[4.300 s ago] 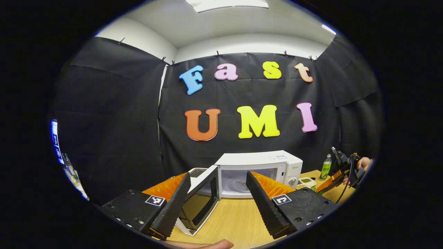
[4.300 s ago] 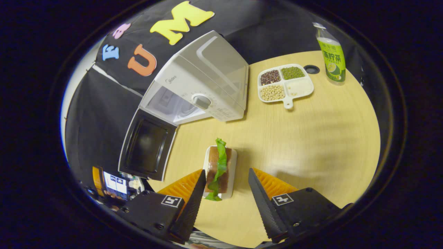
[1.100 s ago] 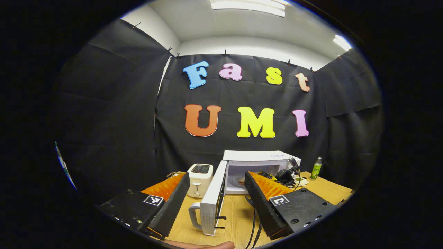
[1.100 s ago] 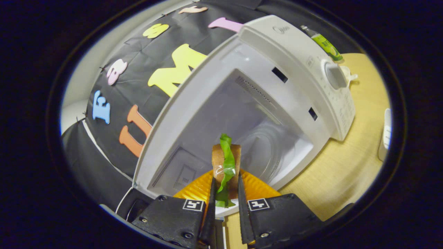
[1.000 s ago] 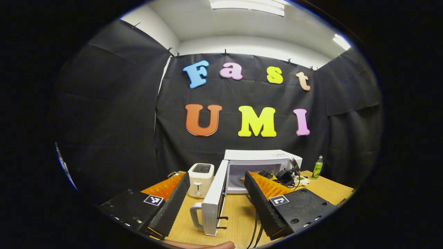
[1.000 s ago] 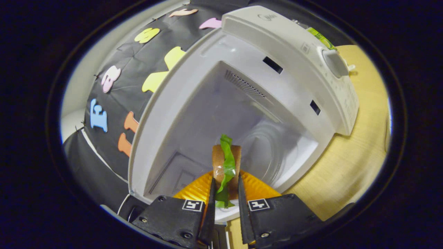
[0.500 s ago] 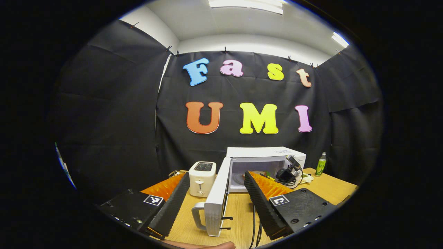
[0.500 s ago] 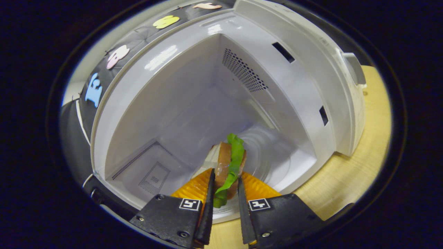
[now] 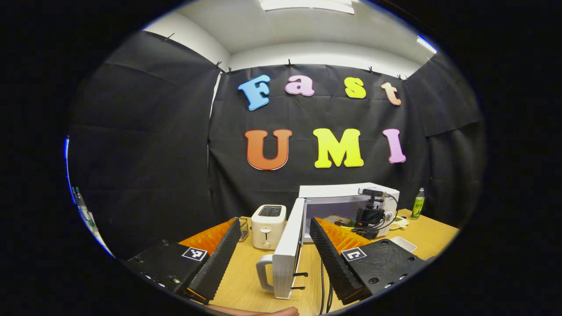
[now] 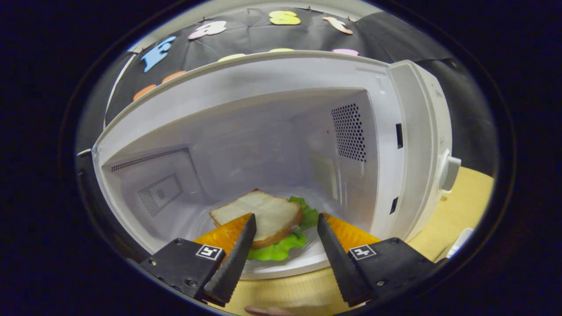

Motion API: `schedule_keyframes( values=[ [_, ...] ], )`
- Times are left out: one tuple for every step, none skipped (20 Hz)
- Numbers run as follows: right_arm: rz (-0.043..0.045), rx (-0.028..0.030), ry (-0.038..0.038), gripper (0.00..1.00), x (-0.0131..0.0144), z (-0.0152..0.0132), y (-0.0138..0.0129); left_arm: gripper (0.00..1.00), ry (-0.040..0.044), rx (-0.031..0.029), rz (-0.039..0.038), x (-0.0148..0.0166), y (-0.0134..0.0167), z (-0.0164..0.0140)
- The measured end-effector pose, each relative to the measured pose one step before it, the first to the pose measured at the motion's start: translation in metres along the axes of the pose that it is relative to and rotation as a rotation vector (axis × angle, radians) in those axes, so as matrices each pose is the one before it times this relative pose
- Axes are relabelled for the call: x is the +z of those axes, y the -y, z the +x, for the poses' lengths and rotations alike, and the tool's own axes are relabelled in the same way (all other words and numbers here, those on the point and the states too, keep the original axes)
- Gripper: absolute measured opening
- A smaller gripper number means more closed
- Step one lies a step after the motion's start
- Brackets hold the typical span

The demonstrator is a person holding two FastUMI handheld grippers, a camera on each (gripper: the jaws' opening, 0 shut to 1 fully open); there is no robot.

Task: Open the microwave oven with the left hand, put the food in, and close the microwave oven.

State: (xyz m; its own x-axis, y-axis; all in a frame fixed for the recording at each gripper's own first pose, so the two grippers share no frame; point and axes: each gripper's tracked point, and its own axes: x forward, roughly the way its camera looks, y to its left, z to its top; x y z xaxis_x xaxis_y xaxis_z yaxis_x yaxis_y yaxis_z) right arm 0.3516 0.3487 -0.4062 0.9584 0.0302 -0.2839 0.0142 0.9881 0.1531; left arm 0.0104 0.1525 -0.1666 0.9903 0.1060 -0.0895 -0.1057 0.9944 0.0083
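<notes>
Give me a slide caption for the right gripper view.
Right gripper, jaws open, at the white microwave oven with the lettuce-and-bread sandwich inside.

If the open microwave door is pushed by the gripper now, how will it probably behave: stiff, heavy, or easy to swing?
The microwave door probably swings easily, since it stands wide open, edge-on in the left gripper view. It looks like a rigid slab, so it should not flex. Its handle gives the open left gripper something firm to push. The white sides may be slightly slippery.
</notes>
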Motion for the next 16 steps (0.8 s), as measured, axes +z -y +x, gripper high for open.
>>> schedule_keyframes(
  values=[
    [-0.00828, 0.00716, -0.00696, 0.91, 0.00041, -0.00335, 0.00058, 0.95, -0.00966, 0.00752, 0.01199, -0.00437, -0.0007, -0.00109],
    [-0.00865, 0.01168, -0.01792, 0.91, 0.00008, -0.0037, 0.00028, 0.95, -0.01403, -0.00379, 0.00477, -0.00495, 0.00159, -0.00096],
    [-0.0113, 0.02191, -0.02275, 0.84, -0.00096, -0.00474, -0.00108, 0.95, -0.00484, -0.00127, 0.00079, -0.00257, 0.00025, -0.00208],
    [-0.01379, 0.02881, -0.01248, 0.91, 0.0004, -0.00751, -0.00078, 0.95, -0.00041, 0.00134, 0.00218, 0.00007, -0.00242, -0.00286],
    [-0.01805, 0.01655, -0.001, 0.92, 0.00242, -0.00938, 0.00165, 0.95, -0.00251, 0.00321, 0.00054, -0.00179, -0.00199, -0.00225],
    [-0.03088, 0.00154, 0.00887, 0.91, 0.00434, -0.01006, 0.0054, 0.95, 0.00101, 0.00725, -0.0054, -0.00082, -0.00423, -0.00232],
    [-0.0332, -0.00568, 0.01451, 0.91, 0.00431, -0.01249, 0.00639, 0.95, -0.00235, 0.005, -0.00829, -0.00031, -0.00284, -0.00161],
    [-0.02485, 0.01029, 0.00847, 0.91, 0.0041, -0.01338, 0.00264, 0.94, -0.00005, 0.00463, -0.00493, 0.00048, -0.00201, -0.00233],
    [-0.02705, 0.02734, 0.00173, 0.91, 0.00303, -0.01451, -0.00115, 0.94, 0.00145, 0.00847, -0.00355, 0.00206, -0.00403, -0.00273],
    [-0.02174, 0.01533, 0.00168, 0.92, 0.00497, -0.01769, 0.00271, 0.89, -0.00091, 0.00907, -0.00244, 0.00055, -0.00533, -0.00293],
    [-0.00551, 0.00963, 0.00688, 0.92, 0.00631, -0.01597, 0.00292, 0.75, 0.00381, 0.00149, -0.00334, 0.00362, -0.00338, -0.00319],
    [0.00428, 0.01268, 0.00911, 0.92, 0.00939, -0.01773, 0.00264, 0.75, 0.00253, -0.00827, -0.0025, 0.00351, -0.00006, -0.00544],
    [0.00767, 0.00463, 0.00706, 0.92, 0.00746, -0.01735, 0.00479, 0.72, 0.0108, -0.01907, -0.00293, 0.00415, 0.00255, -0.00496],
    [0.00768, 0.00977, 0.01445, 0.92, 0.01045, -0.01855, 0.00417, 0.72, 0.00994, -0.01894, -0.00393, 0.00496, 0.00064, -0.00474],
    [0.00041, 0.00113, 0.013, 0.92, 0.0098, -0.01813, 0.00373, 0.61, 0.01088, -0.00071, -0.00334, 0.00335, -0.00194, -0.00322],
    [-0.01345, 0.00407, 0.01906, 0.92, 0.01008, -0.01928, 0.00423, 0.51, 0.00568, 0.00984, -0.00056, 0.00102, -0.00626, 0.00075]
  ],
)
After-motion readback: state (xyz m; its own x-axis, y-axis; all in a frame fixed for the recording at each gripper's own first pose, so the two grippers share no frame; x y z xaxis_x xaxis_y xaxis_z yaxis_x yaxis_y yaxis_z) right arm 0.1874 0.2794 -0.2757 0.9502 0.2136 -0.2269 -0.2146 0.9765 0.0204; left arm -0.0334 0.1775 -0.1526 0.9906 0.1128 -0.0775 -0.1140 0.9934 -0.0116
